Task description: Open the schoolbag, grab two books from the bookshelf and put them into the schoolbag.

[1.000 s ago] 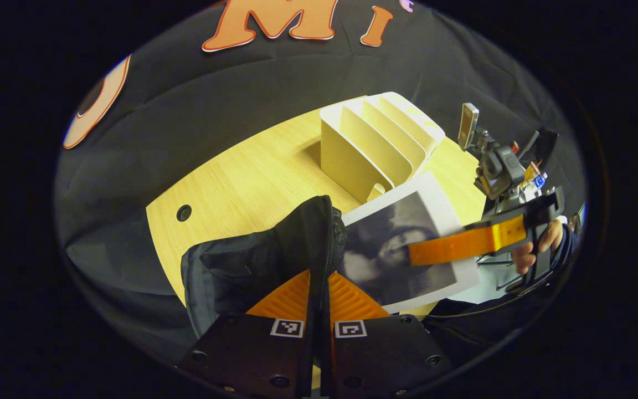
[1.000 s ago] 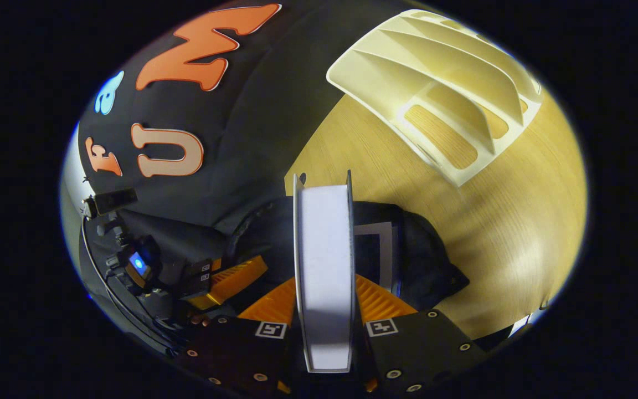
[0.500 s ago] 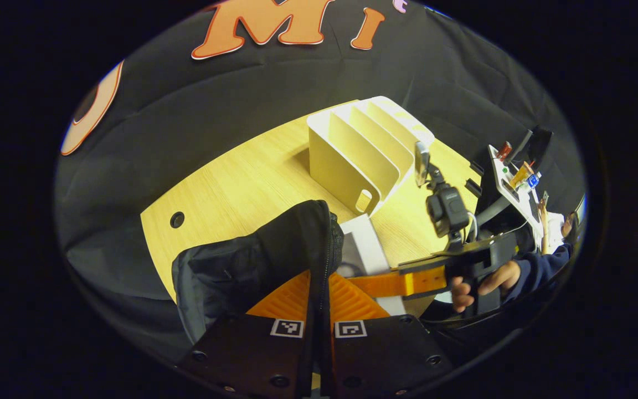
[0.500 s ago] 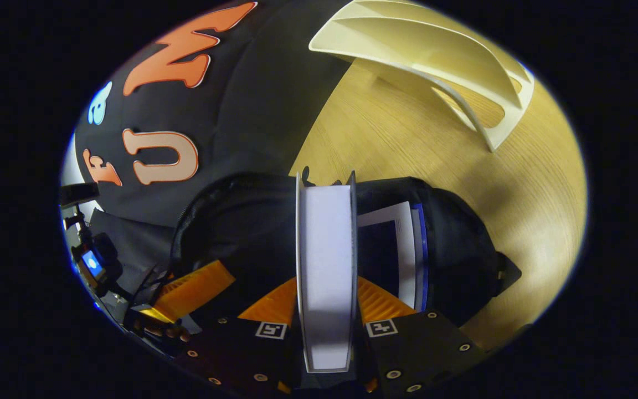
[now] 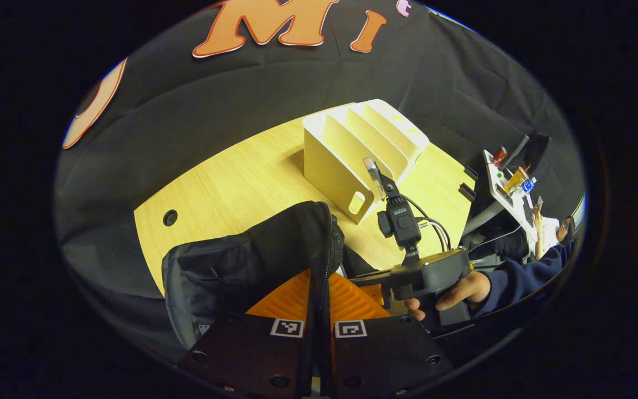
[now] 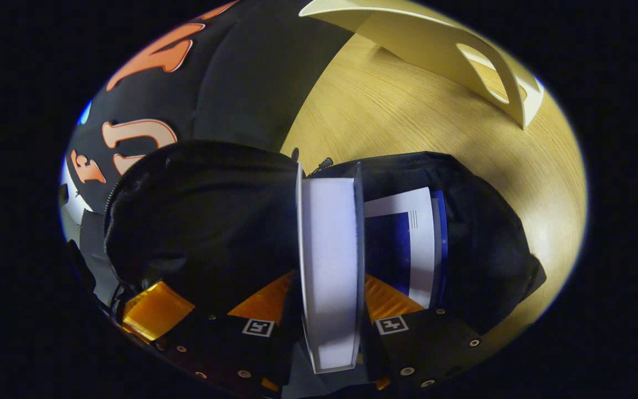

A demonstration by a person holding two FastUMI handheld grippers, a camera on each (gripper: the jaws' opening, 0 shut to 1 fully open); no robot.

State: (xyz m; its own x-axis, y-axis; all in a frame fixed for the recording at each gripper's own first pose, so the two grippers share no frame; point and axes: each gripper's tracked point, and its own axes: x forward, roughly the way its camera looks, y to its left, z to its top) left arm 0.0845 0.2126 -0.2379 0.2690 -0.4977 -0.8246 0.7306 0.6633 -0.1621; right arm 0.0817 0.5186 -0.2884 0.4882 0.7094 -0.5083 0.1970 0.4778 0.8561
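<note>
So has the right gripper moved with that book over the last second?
Yes. In the left gripper view the right gripper has come down from beside the bookshelf into the schoolbag.

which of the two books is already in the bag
The blue-and-white book, which sits inside the open schoolbag. The other book is clamped edge-on between the right gripper fingers, above the bag's opening.

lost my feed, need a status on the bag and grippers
Left gripper shut on bag flap, holding it open. Right gripper shut on second book, at bag mouth. First book already inside. Shelf empty; nothing blocking.
</note>
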